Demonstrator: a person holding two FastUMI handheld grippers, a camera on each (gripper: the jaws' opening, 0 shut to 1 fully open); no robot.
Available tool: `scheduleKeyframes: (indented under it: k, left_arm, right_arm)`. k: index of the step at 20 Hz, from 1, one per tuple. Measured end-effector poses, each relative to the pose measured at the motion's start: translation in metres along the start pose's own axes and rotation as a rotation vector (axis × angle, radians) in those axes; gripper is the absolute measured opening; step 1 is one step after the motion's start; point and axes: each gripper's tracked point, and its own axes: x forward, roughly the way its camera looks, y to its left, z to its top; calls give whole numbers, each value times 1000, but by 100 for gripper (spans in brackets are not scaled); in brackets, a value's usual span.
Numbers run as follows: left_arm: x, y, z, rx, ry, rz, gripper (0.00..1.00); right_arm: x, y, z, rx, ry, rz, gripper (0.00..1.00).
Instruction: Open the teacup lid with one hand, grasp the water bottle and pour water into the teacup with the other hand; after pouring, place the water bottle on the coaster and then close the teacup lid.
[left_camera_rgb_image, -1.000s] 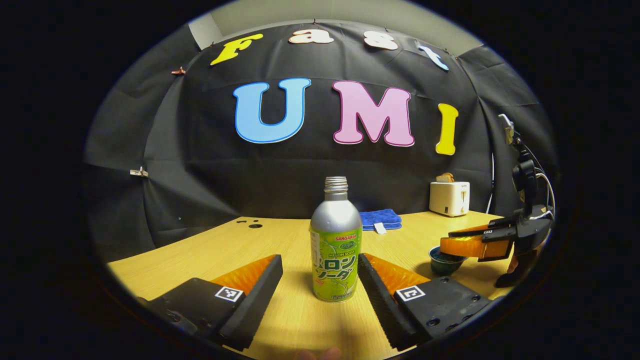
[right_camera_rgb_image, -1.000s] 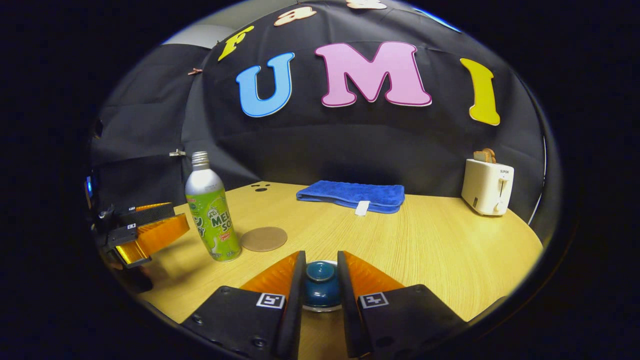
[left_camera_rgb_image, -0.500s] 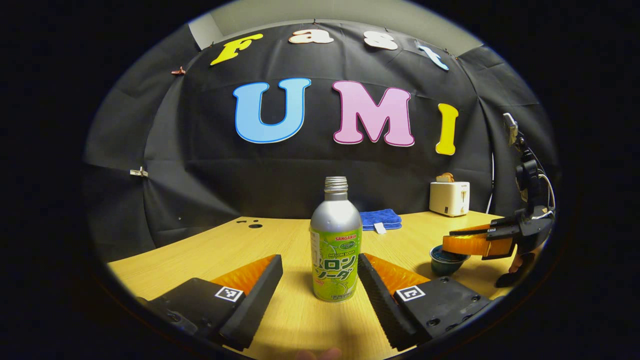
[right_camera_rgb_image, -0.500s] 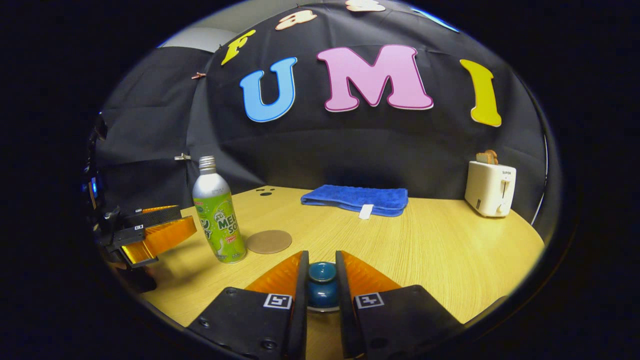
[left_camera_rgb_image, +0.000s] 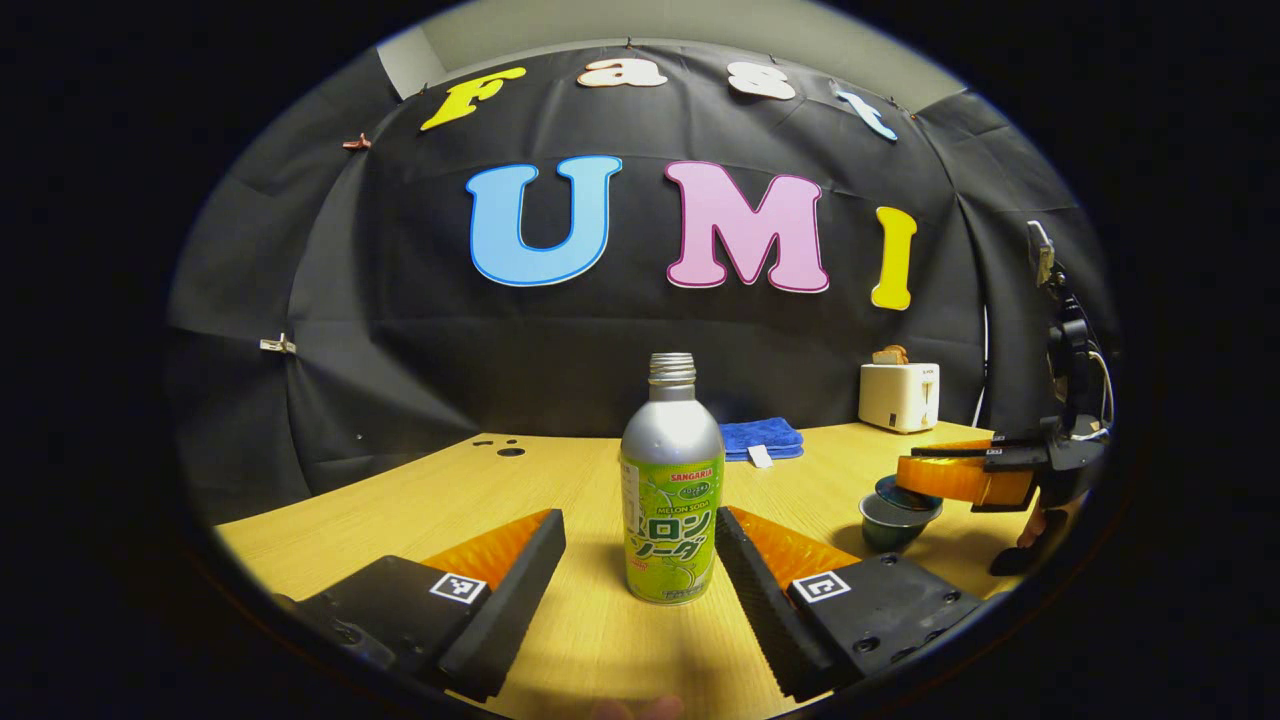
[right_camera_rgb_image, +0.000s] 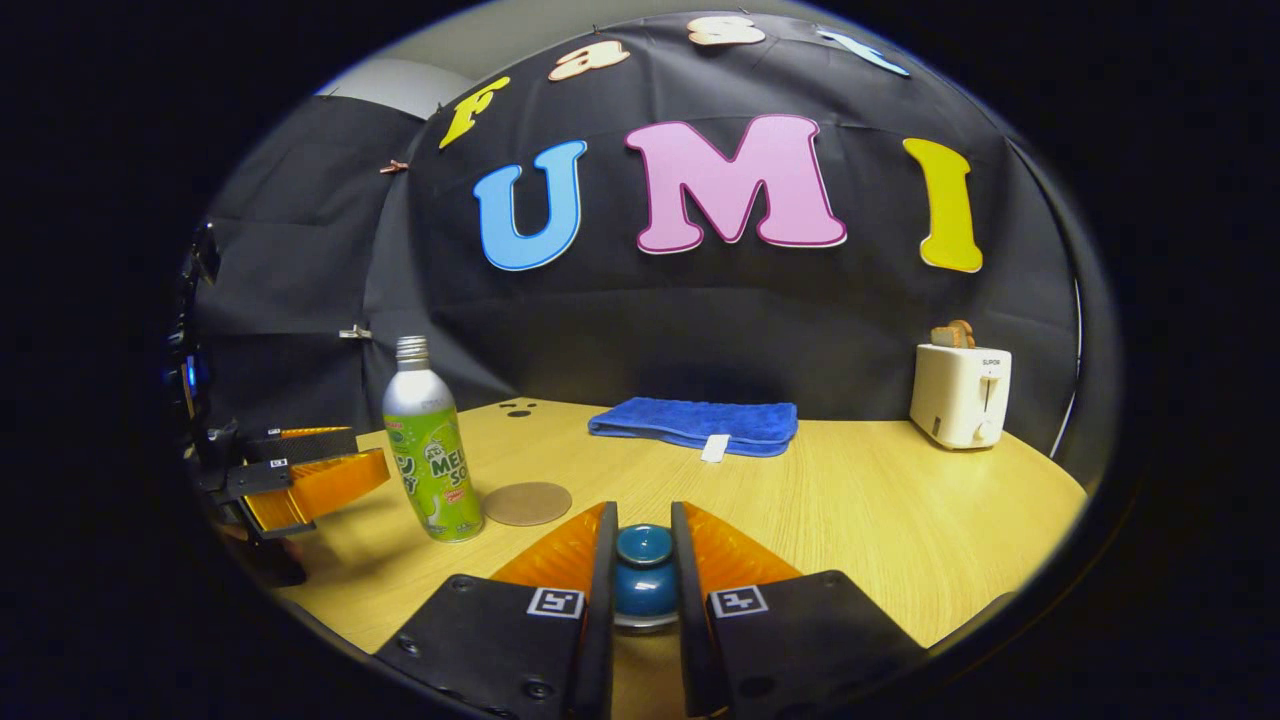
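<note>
The teacup (left_camera_rgb_image: 890, 520) shows only partly past the right gripper (right_camera_rgb_image: 642, 575), which clamps the teacup lid (right_camera_rgb_image: 643, 580) just above it; its contents are unclear. The left gripper (left_camera_rgb_image: 640, 560) is spread wide around the upright, capless water bottle (left_camera_rgb_image: 671, 485) on the tabletop (right_camera_rgb_image: 880, 510), the coaster (right_camera_rgb_image: 527, 503) beside it.

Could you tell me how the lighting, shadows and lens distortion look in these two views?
Left gripper view: fisheye bows the table edge; the melon soda bottle is sharp, with a soft sheen on its bare metal shoulder and a faint shadow at its base. Right gripper view: dim, warm light; the toaster leans inward near the rim, and the blue towel stays crisp.
</note>
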Motion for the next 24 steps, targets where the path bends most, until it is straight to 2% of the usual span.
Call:
scheduleKeyframes:
  k: [4,10,16,18,19,20,24]
  left_arm:
    - [4,-4,-2,2,1,-28,95]
    - [30,-14,2,6,3,-32,95]
    - [55,-12,0,4,2,11,95]
    - [61,-17,0,3,4,-3,95]
    - [64,-19,1,4,2,-9,94]
    - [64,-20,1,4,7,-18,83]
    - [56,-18,10,72,-5,-6,80]
  right_arm:
    - [-12,-23,5,12,-31,-48,31]
    - [-39,-66,10,11,-69,-118,31]
    - [-58,-99,11,3,-83,-173,31]
    - [-60,-104,11,3,-84,-181,31]
    - [-61,-104,11,3,-84,-182,31]
    - [-61,-103,11,3,-84,-179,31]
    - [-61,-104,11,4,-81,-179,31]
